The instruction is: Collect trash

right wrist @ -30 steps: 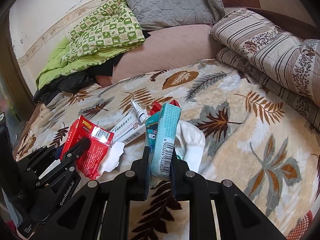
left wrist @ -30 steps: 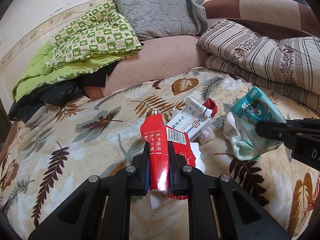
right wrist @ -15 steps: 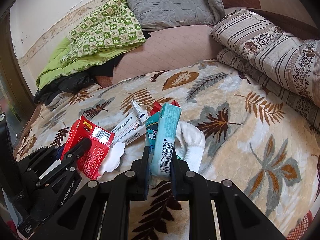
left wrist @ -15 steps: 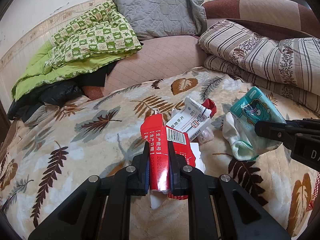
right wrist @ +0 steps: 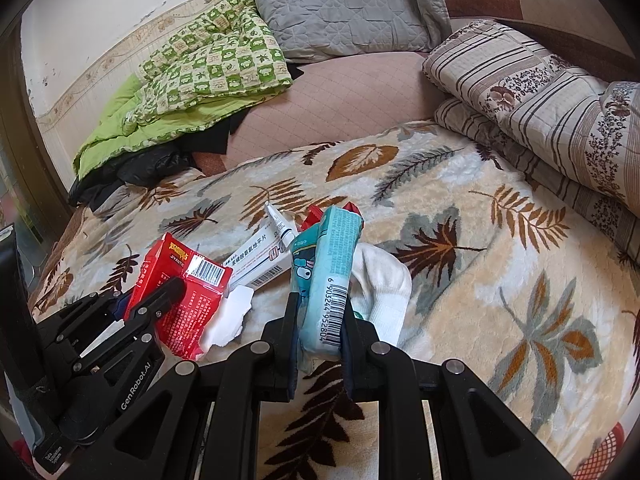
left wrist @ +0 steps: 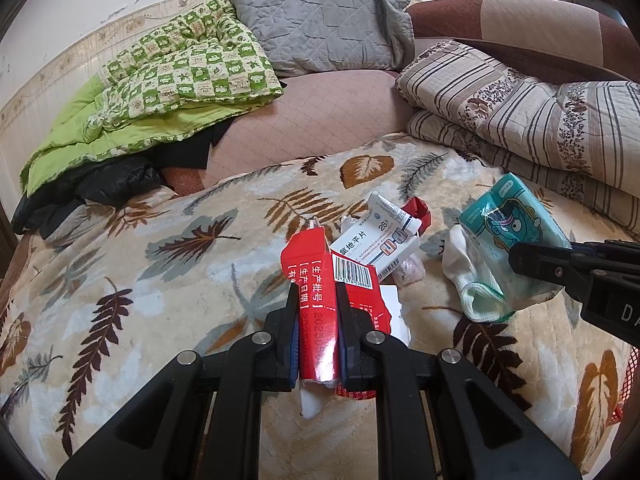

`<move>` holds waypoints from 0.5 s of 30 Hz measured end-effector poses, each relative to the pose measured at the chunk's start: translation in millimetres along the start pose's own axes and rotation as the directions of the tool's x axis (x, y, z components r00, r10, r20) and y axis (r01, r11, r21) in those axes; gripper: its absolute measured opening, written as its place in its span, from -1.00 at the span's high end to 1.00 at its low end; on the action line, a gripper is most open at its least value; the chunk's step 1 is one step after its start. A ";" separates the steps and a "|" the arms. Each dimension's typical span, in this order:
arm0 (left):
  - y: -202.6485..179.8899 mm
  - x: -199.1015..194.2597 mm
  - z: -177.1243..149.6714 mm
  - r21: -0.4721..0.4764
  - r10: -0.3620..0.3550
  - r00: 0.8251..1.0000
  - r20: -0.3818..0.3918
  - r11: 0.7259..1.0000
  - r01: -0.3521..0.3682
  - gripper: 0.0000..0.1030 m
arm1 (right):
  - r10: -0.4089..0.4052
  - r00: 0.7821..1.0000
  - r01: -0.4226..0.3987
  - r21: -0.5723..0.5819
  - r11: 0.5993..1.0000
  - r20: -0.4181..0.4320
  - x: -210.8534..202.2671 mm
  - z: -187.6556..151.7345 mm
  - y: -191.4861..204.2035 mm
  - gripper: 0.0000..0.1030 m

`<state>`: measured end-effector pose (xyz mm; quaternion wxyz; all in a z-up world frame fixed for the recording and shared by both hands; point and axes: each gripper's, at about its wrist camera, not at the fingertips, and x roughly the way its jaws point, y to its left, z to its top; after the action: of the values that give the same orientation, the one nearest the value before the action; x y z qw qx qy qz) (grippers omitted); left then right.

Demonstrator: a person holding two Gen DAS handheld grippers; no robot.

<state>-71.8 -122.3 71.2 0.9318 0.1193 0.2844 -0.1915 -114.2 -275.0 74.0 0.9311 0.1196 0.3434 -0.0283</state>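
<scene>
a: nearest your left hand, what's the left gripper doing?

b: its jaws are clamped on the red carton, which stands upright between them, barcode flap folded to the right. a scrap of white paper lies just beside and under it on the leaf-print blanket.

a: and your right gripper?

b: pinched tight on the teal tissue pack, held on edge with its barcode facing you. a white sock lies bunched against the pack's right side, touching it.

a: what sits between the two?

b: a white medicine box lies flat a little farther out, between carton and pack, with a small white tube resting on its far end. a red wrapper pokes out behind the box.

a: farther back?

b: a pink quilted mattress past the blanket's edge. a green checked quilt lies heaped at the left over something black, a grey pillow leans at the wall, and striped folded quilts are stacked at the right.
</scene>
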 end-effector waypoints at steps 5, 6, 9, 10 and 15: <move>0.5 1.5 -0.6 -0.004 -0.008 1.000 -0.005 1.000 0.008 0.74 | -0.001 1.000 0.001 -0.001 1.000 -0.002 0.2 -0.1 0.0 0.65; 0.6 2.0 -0.8 -0.006 -0.010 1.000 -0.007 1.000 0.010 0.74 | -0.002 1.000 0.002 -0.001 1.000 -0.001 -0.2 -0.5 -0.2 0.65; 1.3 2.8 -1.6 -0.007 -0.012 1.000 -0.009 1.000 0.012 0.74 | 0.000 1.000 0.000 -0.001 1.000 -0.001 0.1 -0.5 -0.1 0.65; 1.9 2.6 -1.8 -0.008 -0.014 1.000 -0.010 1.000 0.014 0.74 | -0.002 1.000 0.002 0.000 1.000 0.000 -0.1 -0.7 -0.2 0.65; 2.3 2.9 -3.0 -0.007 -0.017 1.000 -0.012 1.000 0.016 0.74 | 0.001 1.000 -0.001 0.001 1.000 0.001 -0.2 -0.4 -0.2 0.65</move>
<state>-70.0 -120.0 67.3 0.9289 0.1150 0.2914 -0.1976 -114.6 -275.1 73.7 0.9312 0.1201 0.3429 -0.0281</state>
